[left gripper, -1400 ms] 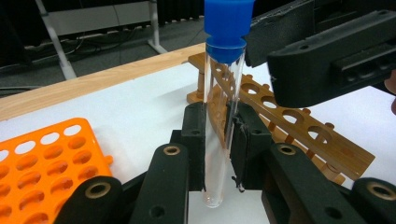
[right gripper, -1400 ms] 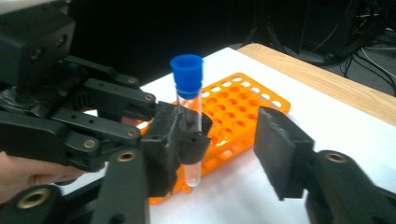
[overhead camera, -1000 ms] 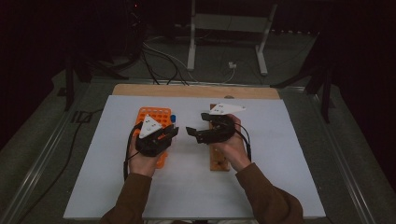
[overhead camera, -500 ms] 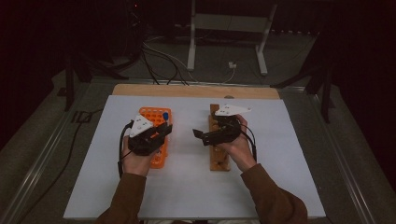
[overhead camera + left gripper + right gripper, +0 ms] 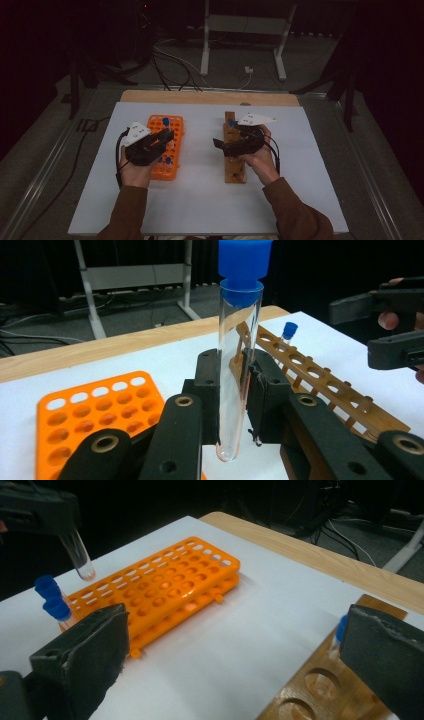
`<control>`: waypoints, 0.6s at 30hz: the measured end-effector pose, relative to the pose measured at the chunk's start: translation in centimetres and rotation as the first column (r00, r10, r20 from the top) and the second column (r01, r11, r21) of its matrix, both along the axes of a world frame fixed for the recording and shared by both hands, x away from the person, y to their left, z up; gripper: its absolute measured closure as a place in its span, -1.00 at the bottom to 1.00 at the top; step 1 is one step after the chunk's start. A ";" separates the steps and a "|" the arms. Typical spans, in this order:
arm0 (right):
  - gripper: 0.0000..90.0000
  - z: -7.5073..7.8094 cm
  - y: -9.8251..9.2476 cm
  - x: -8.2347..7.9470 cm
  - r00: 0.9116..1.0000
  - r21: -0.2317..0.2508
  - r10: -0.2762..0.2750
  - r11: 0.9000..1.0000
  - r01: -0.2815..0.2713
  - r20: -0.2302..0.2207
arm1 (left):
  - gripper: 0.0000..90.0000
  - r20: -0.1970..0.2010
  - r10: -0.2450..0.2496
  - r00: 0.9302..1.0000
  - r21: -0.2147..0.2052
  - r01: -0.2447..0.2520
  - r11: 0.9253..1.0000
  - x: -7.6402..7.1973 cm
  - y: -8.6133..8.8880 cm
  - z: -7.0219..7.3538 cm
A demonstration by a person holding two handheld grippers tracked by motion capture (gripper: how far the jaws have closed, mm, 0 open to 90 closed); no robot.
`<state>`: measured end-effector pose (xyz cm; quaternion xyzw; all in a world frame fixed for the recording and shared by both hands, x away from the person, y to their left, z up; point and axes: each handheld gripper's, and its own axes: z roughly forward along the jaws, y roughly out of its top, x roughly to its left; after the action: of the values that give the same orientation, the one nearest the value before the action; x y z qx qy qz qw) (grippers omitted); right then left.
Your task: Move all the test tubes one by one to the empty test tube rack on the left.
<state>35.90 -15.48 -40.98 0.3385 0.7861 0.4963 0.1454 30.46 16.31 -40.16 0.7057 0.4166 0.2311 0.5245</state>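
My left gripper (image 5: 235, 385) is shut on a clear test tube (image 5: 239, 365) with a blue cap and holds it upright above the orange rack (image 5: 172, 131). From the right gripper view, that tube's bottom (image 5: 80, 555) hangs over the rack's near end. My right gripper (image 5: 220, 145) is over the wooden rack (image 5: 235, 172). Its jaws have just been opening and now stand wide, gripping nothing. One blue-capped tube (image 5: 341, 627) stands in the wooden rack, partly behind the right jaw. Two more capped tubes (image 5: 52, 600) sit in the orange rack.
Both racks lie on a white sheet (image 5: 300, 165) over a wooden tabletop (image 5: 210, 97). A metal stand (image 5: 205, 45) and cables (image 5: 170, 60) are on the floor behind the table. Dark table rails run along both sides.
The left gripper has drifted left with the tube, away from the right gripper. The right gripper's jaws have spread wider over the wooden rack.
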 end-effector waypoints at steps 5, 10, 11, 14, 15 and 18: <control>-1.00 -0.2 -0.6 -0.1 1.000 -0.002 -0.009 1.000 0.009 0.004 | 0.73 0.004 0.018 1.000 -0.001 -0.018 1.000 -0.2 0.9 0.1; -1.00 -0.2 -1.0 -0.2 1.000 -0.006 -0.015 1.000 0.015 0.009 | 0.73 0.005 0.035 0.999 -0.002 -0.035 0.999 -0.3 1.6 0.0; -1.00 -0.2 -1.0 -0.2 1.000 -0.006 -0.016 1.000 0.016 0.010 | 0.73 0.006 0.037 0.999 -0.002 -0.037 0.999 -0.4 1.8 0.0; -1.00 -0.2 -1.2 -0.3 1.000 -0.008 -0.019 1.000 0.019 0.012 | 0.73 0.004 0.044 0.999 -0.001 -0.044 0.999 -0.5 2.2 -0.2; -1.00 -0.3 -1.3 -0.3 1.000 -0.008 -0.020 1.000 0.020 0.011 | 0.73 0.004 0.046 0.999 -0.001 -0.046 0.999 -0.5 2.3 -0.2; -1.00 -0.4 -1.5 -0.4 1.000 -0.007 -0.022 1.000 0.022 0.011 | 0.73 0.002 0.051 0.999 0.004 -0.051 0.999 -0.6 2.6 -0.4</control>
<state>35.52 -16.99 -41.36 0.3438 0.7834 0.4936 0.1565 29.81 18.96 -40.59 0.6955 0.4335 0.2460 0.5175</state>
